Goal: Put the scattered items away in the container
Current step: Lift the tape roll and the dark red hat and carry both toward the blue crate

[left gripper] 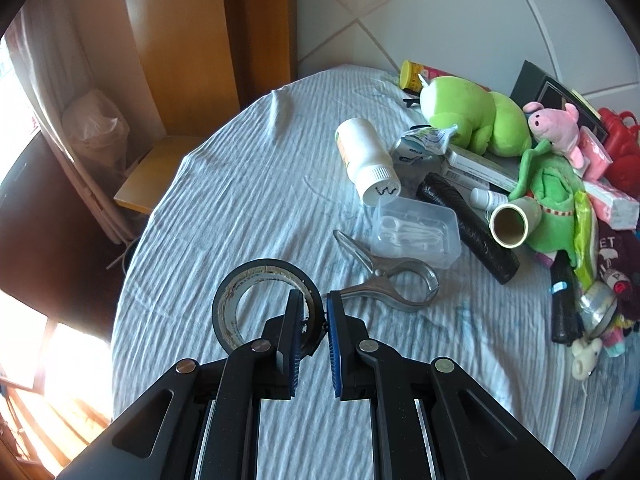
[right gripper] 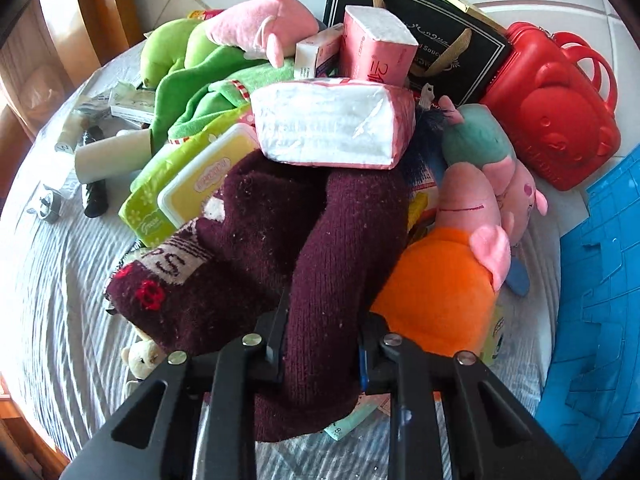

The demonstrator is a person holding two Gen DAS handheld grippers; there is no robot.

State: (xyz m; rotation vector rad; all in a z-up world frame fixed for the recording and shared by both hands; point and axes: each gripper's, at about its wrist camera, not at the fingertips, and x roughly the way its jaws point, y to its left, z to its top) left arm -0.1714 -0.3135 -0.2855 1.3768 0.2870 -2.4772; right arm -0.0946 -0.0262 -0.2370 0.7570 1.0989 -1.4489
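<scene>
One tape roll (left gripper: 256, 304); two tissue packs (right gripper: 332, 124)

A home bedroom. A bed (left gripper: 240, 208) with a wrinkled pale blue sheet stands against a white padded headboard (left gripper: 460, 20). Wooden furniture (left gripper: 180, 40), a curtain (left gripper: 44, 80), plush toys (right gripper: 256, 28) and tissue packs (right gripper: 332, 124) suggest everyday domestic living.

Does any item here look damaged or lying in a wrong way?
Yes. The white bottle lies tipped on its side beside the clear plastic box. The tape roll looks worn, its inner ring stained brown.
</scene>
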